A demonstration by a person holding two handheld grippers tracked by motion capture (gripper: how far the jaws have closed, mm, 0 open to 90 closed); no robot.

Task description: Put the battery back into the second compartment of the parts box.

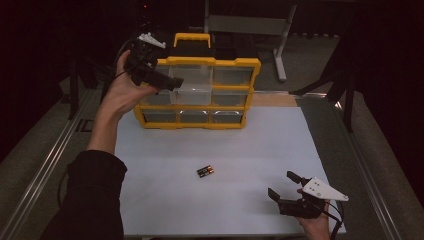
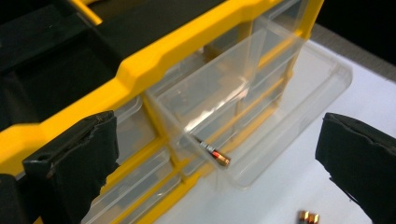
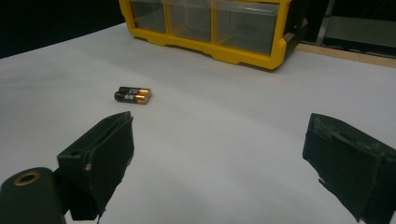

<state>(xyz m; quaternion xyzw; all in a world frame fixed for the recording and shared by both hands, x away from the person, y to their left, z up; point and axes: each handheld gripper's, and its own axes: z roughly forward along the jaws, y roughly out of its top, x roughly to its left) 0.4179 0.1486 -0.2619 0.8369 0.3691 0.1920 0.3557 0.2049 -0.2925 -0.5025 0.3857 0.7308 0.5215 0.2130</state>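
Note:
A yellow drawer organizer (image 1: pixel 252 65) stands at the back of the white table. Its clear middle drawer (image 1: pixel 192 91) is pulled out. In the left gripper view one battery (image 2: pixel 215 154) lies inside that drawer (image 2: pixel 280 88), below the yellow frame (image 2: pixel 140 60). My left gripper (image 1: pixel 170 82) hangs at the drawer's left side, raised off the table, open (image 2: pixel 219 140) with nothing between its jaws. Two batteries (image 1: pixel 205 171) lie side by side mid-table, also seen as batteries (image 3: pixel 133 94) and batteries (image 2: pixel 308 217). My right gripper (image 1: pixel 282 184) rests near the front right, open (image 3: pixel 219 144) and empty.
The white tabletop (image 1: pixel 235 145) is bare around the two batteries. The organizer's lower drawers (image 3: pixel 210 21) are pushed in. A metal rail (image 1: pixel 45 170) runs along the left of the table, and a grey desk frame (image 1: pixel 280 40) stands behind the organizer.

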